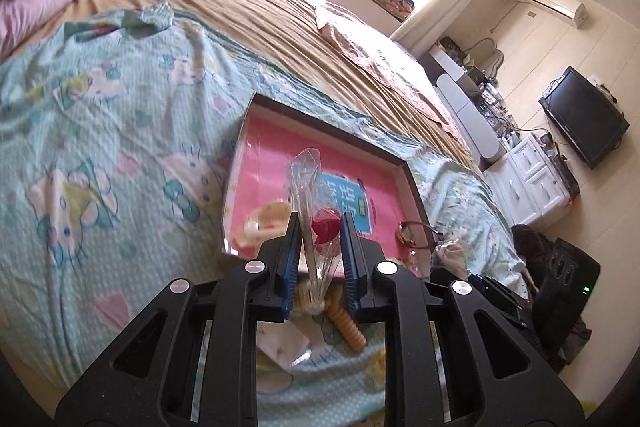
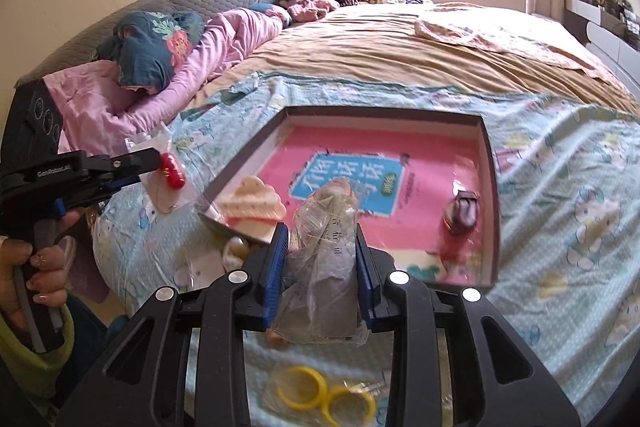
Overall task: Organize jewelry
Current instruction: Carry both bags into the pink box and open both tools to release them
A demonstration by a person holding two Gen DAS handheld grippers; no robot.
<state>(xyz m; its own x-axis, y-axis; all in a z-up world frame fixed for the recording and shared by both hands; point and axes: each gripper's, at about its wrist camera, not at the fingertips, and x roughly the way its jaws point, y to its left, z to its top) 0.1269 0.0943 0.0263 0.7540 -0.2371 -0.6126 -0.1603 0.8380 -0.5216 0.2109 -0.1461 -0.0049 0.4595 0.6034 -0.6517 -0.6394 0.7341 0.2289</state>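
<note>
While both bags are hanging clear of the bed | I am keeping left gripper (image 1: 320, 223) clamped on red-bead bag (image 1: 310, 211), right gripper (image 2: 320, 239) clamped on crumpled bag (image 2: 324, 267) | I am carrying both toward tray (image 2: 491, 187) at 12 o'clock, lowering gently.

Bed (image 2: 400, 51) under my jaws, cartoon-print sheet (image 2: 560, 163) over it. Shallow box (image 2: 491, 163) lies ahead of my jaws; two yellow rings (image 2: 320, 393) lie beneath them.

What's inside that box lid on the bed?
In the box lid: a pink sheet, a cream knit piece, a dark bracelet. A held plastic bag covers the near part.
</note>
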